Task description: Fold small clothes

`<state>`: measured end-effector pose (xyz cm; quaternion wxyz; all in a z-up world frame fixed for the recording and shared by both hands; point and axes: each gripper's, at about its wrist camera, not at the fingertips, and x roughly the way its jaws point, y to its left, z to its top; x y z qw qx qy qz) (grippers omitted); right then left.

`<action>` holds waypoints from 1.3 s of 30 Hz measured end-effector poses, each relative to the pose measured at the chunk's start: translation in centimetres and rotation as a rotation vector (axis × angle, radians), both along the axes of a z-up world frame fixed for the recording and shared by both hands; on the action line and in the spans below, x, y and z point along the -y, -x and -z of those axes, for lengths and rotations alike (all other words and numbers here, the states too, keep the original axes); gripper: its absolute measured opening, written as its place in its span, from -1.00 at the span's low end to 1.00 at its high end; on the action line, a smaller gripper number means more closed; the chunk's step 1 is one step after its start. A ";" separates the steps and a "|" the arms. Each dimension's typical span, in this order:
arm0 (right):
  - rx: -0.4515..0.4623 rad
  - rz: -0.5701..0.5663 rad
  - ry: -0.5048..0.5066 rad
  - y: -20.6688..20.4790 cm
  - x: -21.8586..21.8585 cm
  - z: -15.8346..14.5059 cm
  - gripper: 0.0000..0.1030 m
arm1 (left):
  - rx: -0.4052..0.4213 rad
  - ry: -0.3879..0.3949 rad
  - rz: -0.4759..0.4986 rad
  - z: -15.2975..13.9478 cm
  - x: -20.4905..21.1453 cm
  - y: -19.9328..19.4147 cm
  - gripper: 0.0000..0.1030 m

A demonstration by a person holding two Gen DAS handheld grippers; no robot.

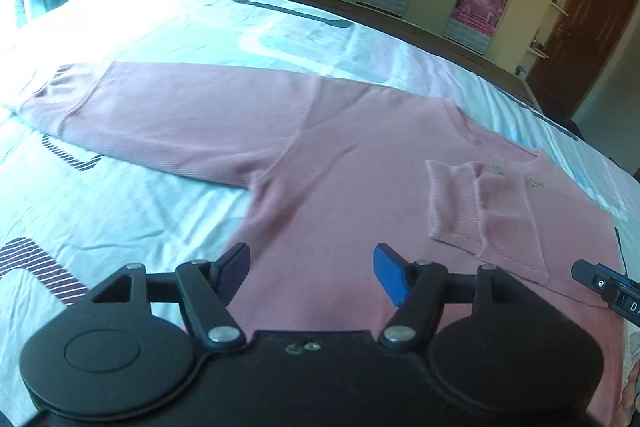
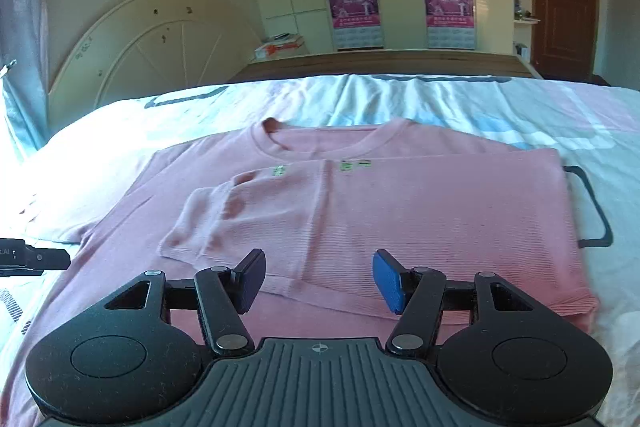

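So the bed [image 2: 460, 99] with its pale blue-and-white printed sheet is doing duty as the folding table here, which makes sense since it gives the whole garment room to lie flat. On it is the pink long-sleeved top [image 2: 400, 211], front up, neck hole pointing toward the far wall. One side is already folded in over the chest, with that sleeve's cuff [image 2: 192, 223] lying on the body, so I'd guess it's roughly at the halfway stage. The other sleeve [image 1: 180, 115] is lying straight out across the sheet, well away from the body, and that's most likely the next bit to bring in. Both tools sit low over the hem end of the top, I reckon because that's the side the person works from. The left gripper [image 1: 310, 273] has its jaws spread wide with only pink fabric visible beneath, nothing pinched. Same story for the right gripper [image 2: 318, 281]: wide apart and empty, hovering just by the edge of the folded flap.
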<state>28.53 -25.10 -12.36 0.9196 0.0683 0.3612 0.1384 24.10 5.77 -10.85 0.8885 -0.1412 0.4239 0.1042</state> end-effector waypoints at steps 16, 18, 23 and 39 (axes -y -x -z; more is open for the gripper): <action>-0.012 -0.079 0.015 -2.6 -15.4 -0.3 0.15 | 0.021 0.092 -0.225 2.4 -18.6 0.1 0.28; -0.018 -0.085 0.021 -3.0 -17.0 -0.1 0.15 | 0.036 0.114 -0.270 2.5 -21.2 -0.1 0.28; -0.048 -0.077 0.037 -3.5 -19.3 0.9 0.15 | 0.064 0.201 -0.373 3.7 -27.0 -0.7 0.25; -0.086 -0.002 0.116 -5.4 -21.7 2.6 0.15 | 0.208 0.337 -0.478 6.4 -34.0 -3.7 -0.91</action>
